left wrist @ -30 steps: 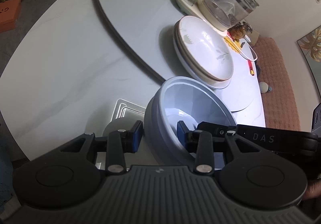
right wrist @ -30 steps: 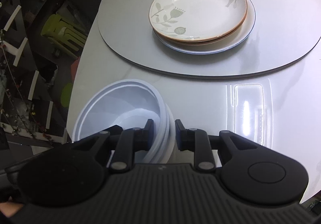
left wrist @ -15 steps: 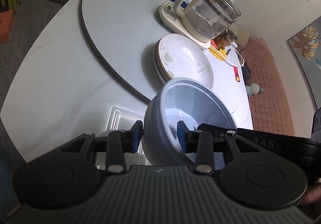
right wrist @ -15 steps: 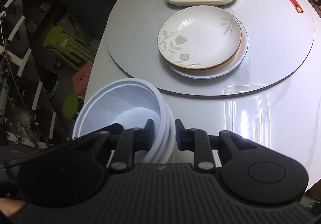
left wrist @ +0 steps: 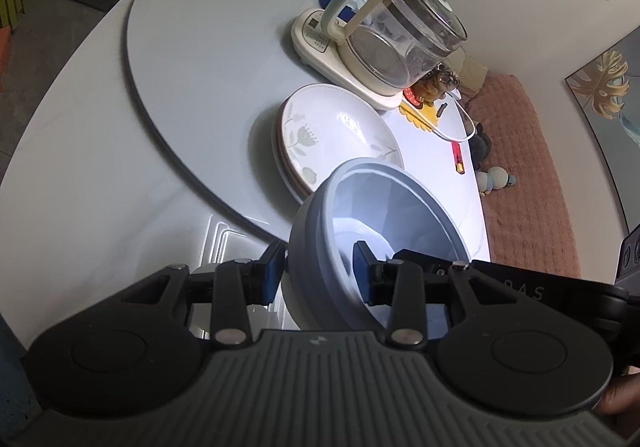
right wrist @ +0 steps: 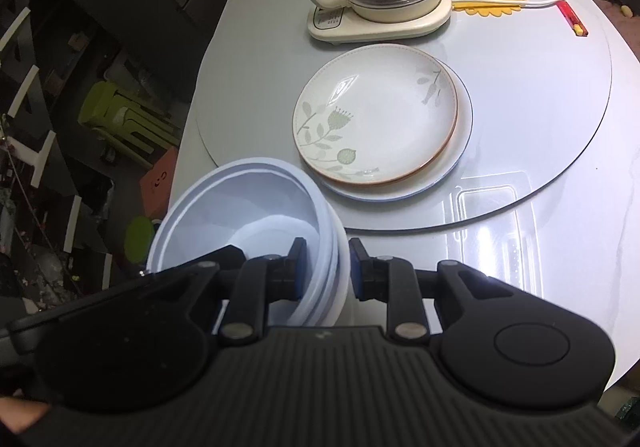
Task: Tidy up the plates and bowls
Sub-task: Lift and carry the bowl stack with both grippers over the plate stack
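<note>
Two plates (right wrist: 376, 119) already stacked on turntable (right wrist: 560, 95); nested bowls (right wrist: 248, 223) held clear of table, rim pinched by left gripper (left wrist: 320, 271) and right gripper (right wrist: 325, 267), not yet placed.

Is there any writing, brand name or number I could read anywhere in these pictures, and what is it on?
"AS", with a fainter letter before it cut off: on the right gripper's black body, seen in the left wrist view.
Kettle base: small printed control labels, too small to read.
Orange box on the floor: dark marks, too blurred to read.
Flowered plate and white bowl: no text visible.
</note>
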A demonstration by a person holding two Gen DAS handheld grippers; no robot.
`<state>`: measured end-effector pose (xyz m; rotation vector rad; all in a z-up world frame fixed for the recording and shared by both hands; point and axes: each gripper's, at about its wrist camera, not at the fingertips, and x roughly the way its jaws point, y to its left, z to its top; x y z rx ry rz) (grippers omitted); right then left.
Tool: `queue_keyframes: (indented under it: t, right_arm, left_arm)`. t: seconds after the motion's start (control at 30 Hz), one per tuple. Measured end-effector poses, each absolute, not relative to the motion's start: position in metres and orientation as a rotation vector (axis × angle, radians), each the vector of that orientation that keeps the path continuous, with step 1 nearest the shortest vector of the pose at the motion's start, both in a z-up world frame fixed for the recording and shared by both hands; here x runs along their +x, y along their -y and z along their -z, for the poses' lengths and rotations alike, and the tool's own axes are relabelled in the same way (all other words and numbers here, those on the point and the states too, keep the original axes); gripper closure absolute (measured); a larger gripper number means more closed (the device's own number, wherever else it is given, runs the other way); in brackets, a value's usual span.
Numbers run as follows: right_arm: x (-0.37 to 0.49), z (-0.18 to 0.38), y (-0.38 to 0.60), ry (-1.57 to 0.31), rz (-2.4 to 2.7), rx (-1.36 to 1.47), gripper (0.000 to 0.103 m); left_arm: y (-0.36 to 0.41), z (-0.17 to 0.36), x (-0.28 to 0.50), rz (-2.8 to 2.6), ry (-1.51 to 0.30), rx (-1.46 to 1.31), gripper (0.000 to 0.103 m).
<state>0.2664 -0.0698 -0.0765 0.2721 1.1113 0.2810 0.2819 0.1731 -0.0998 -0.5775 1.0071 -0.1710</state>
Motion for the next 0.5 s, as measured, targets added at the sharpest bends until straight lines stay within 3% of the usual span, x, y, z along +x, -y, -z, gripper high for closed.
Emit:
queue_keyframes:
  t: [0.5]
  right_arm:
    - [0.344,0.089,0.100,-1.102,-0.275,0.296,0.078]
  left_arm:
    - [-0.143,0.113,0.379,0.151,-1.026,-0.575,0.060]
